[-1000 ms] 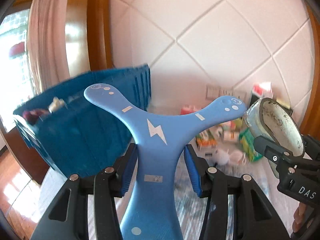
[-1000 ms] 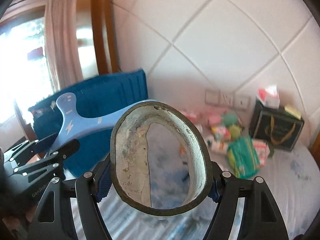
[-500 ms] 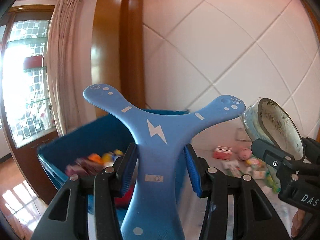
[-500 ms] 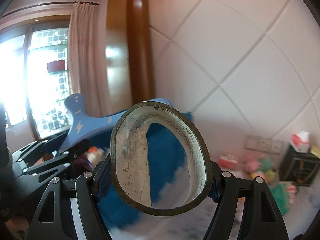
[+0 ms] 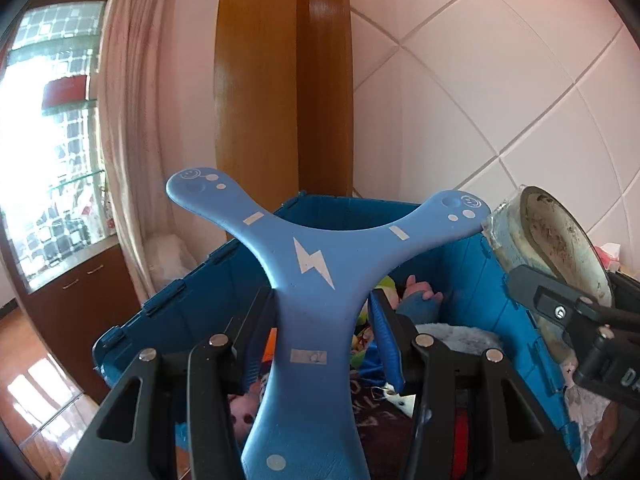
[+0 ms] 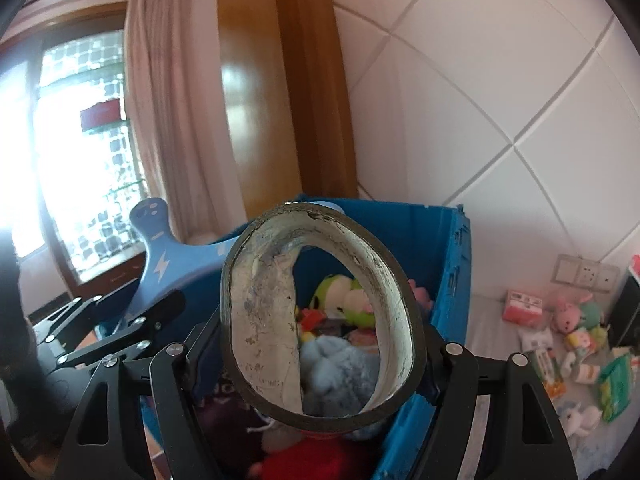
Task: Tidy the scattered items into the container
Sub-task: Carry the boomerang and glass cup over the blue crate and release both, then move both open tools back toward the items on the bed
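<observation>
Grippers both loaded over the blue plastic crate (image 5: 180, 312). Left gripper (image 5: 320, 316) jaws narrow, clamped on the stem of a blue three-armed foam boomerang (image 5: 312, 256); right gripper (image 6: 320, 344) jaws mid-wide, pinching a worn grey tape roll (image 6: 320, 312). Crate already holds plush toys (image 6: 344, 296). Best: lower each inside the rim, clear the walls, open one at a time so the boomerang arms don't snag.

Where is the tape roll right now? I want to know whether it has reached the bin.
The tape roll sits clamped in the right gripper, held over the open blue bin, right of the blue boomerang in the left gripper.
</observation>
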The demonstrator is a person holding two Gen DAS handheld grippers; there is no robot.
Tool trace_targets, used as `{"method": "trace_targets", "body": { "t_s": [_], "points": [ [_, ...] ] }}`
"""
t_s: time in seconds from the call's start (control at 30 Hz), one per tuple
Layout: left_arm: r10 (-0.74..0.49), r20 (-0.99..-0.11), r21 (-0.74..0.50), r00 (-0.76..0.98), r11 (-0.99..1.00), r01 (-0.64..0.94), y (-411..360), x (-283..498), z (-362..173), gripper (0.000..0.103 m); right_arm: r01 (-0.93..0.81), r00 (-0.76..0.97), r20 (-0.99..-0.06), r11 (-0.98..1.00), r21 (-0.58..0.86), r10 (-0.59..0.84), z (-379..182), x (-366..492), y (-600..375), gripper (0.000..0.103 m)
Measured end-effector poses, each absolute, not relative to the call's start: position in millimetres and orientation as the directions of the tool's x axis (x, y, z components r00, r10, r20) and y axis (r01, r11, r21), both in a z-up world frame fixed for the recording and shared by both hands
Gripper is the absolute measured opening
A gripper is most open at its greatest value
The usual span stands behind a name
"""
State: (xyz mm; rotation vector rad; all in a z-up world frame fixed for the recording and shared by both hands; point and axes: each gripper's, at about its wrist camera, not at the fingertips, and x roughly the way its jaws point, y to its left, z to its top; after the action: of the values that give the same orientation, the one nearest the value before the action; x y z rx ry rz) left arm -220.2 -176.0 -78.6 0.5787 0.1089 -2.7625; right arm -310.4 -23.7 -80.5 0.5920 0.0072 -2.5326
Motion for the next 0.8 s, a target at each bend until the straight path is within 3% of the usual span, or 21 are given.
{"method": "trace_targets", "body": {
  "t_s": [0.03,0.1,0.13,0.17,0.3,0.4,0.8],
  "points": [
    [-0.278,-0.411,-0.019,-0.868,-0.95,0.313,-180.2,-223.2,-79.5,0.05,0.494,-0.764,-0.42,-0.863,0.107,-0.489,-82.0,-312.1,-26.2,0.077],
    [-0.264,-0.415,-0.034,-0.871,-0.952,0.305,-185.6,-227.2,-81.4,0.064,0.465,-0.778,-0.434,-0.881,0.087,-0.454,-83.8,-315.9,-29.2,0.084],
    [-0.259,-0.412,-0.038,-0.873,-0.953,0.301,-185.6,-227.6,-82.1,0.077,0.46,-0.784,-0.43,-0.884,0.084,-0.448,-84.6,-314.5,-26.8,0.085],
    [-0.252,-0.406,-0.041,-0.878,-0.955,0.293,-186.0,-227.9,-82.8,0.084,0.456,-0.789,-0.423,-0.886,0.082,-0.445,-84.7,-313.3,-24.7,0.085],
    [-0.233,-0.411,-0.043,-0.881,-0.961,0.274,-183.6,-230.9,-86.4,0.085,0.439,-0.801,-0.411,-0.894,0.093,-0.436,-80.7,-309.6,-15.4,0.091],
    [-0.23,-0.412,-0.06,-0.882,-0.959,0.278,-185.8,-227.7,-87.1,0.085,0.434,-0.807,-0.404,-0.896,0.091,-0.432,-79.5,-302.7,-7.5,0.102],
    [-0.252,-0.425,-0.09,-0.87,-0.944,0.317,-161.7,-179.5,-86.2,0.085,0.454,-0.793,-0.414,-0.887,0.086,-0.447,-77.6,-268.5,11.5,0.102]
  ]
}}
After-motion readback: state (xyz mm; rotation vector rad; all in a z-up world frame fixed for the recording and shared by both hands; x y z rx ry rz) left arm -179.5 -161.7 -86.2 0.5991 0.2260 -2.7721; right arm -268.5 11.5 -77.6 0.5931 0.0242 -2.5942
